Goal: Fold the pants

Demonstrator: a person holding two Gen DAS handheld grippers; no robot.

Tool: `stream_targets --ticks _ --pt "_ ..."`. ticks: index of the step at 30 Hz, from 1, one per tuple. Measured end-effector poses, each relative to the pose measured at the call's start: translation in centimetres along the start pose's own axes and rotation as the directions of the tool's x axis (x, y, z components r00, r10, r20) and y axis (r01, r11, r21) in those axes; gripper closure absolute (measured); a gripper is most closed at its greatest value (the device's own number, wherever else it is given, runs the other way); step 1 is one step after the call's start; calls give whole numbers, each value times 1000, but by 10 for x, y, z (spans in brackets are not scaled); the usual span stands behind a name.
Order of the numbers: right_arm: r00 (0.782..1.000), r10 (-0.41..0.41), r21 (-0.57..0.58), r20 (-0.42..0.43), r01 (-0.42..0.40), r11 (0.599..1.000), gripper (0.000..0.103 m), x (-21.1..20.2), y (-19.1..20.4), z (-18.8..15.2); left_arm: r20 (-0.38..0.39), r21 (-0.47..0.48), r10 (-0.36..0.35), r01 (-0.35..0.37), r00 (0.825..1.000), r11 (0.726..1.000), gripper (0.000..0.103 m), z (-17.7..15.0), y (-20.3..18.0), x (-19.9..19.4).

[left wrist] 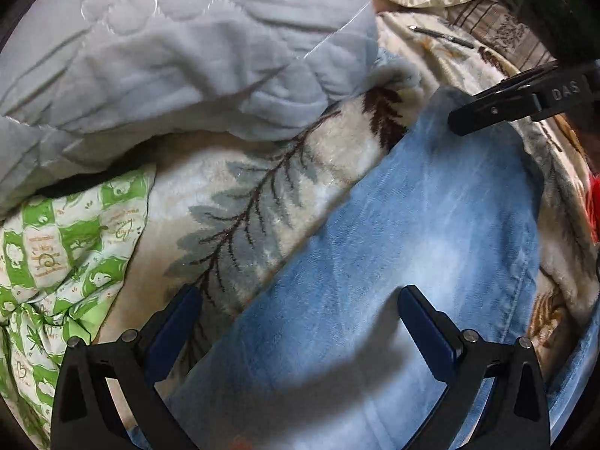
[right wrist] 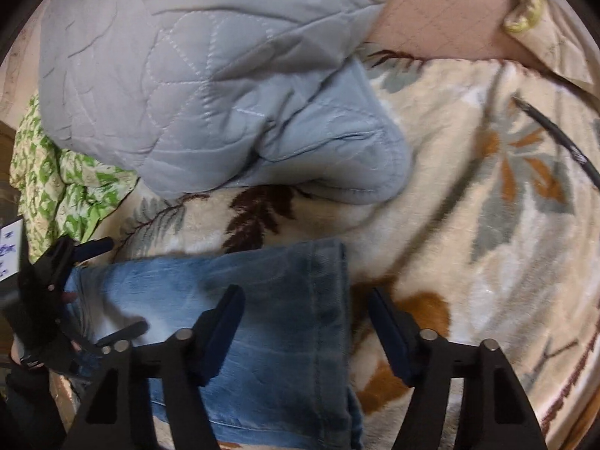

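Between the dark blue pads of the right gripper [right wrist: 305,317], in the right wrist view, lies the hemmed end of the pants [right wrist: 262,300]. Its jaws stand about half open, and the pads do not press the denim: one pad hangs over the leg, the other beyond the hem over the fleece blanket [right wrist: 468,225]. In the left wrist view the left gripper [left wrist: 298,309] is spread wide with nothing clamped, one pad over the blanket [left wrist: 262,195] and the other over the pants [left wrist: 431,206].

There is one pair of pants, light blue washed denim, lying flat on the cream blanket with its leaf pattern. Its long axis runs from the left gripper to the right one, and the stitched hem is the end at the right gripper. In the left view it runs diagonally from lower left to upper right.

Around it lie one grey-blue quilted cover [right wrist: 187,75], bunched above the pants and resting on the blanket, one green-and-white printed cloth [left wrist: 63,243] at the left, and one dark cable [right wrist: 555,135] across the blanket at the right. No container is visible.
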State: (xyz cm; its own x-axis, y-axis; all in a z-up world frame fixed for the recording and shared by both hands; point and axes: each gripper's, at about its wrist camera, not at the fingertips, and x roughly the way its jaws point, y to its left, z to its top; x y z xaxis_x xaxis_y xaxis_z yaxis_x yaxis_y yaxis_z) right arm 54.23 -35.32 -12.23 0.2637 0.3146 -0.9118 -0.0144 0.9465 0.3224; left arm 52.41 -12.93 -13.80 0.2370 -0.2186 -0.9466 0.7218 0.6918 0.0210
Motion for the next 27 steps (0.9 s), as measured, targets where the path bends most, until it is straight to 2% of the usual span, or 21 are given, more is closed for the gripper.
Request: stream_targets --ticks 2,3,5,6,7,8,9,12,15,21,25,27 --pt "1000 -9 -24 2 9 1000 56 1 5 0 -3 -32 -26 26 1000 999 0 1 4 3" --pt "1000 -17 -35 6 17 999 63 1 7 0 -1 -43 -40 40 999 998 1 1 5 3" --pt "999 -24 -49 25 26 998 72 -2 9 -1 9 -43 -62 63 998 997 23 2 4 2" --pt "999 -29 -55 33 30 998 80 -5 10 -2 9 -33 -37 37 999 999 47 2 2 1" --pt "998 -40 -66 44 43 997 85 -7 10 -3 19 -31 -25 26 1000 999 61 2 1 -1" --pt "997 -51 -66 52 54 996 90 -8 10 -3 21 -43 -56 57 998 997 93 4 2 -4" --pt "997 -52 -64 59 56 996 90 -9 8 -3 9 -51 -67 68 998 996 96 5 2 -6" --pt "996 -62 -77 67 67 995 95 -10 9 -4 -1 5 -22 22 1000 1000 97 6 -9 -9" --pt "994 -71 -95 81 79 992 98 -11 12 -6 6 19 6 -6 1000 1000 98 7 -18 -15" --pt "990 -48 -107 134 62 992 100 -36 16 -22 82 66 49 -54 995 996 98 -4 -45 -54" --pt "980 -17 -143 198 46 989 100 -76 22 -52 153 98 101 -117 983 988 98 -25 -76 -98" --pt "972 -20 -182 233 64 981 100 -97 29 -72 189 116 133 -157 973 981 98 -41 -95 -119"
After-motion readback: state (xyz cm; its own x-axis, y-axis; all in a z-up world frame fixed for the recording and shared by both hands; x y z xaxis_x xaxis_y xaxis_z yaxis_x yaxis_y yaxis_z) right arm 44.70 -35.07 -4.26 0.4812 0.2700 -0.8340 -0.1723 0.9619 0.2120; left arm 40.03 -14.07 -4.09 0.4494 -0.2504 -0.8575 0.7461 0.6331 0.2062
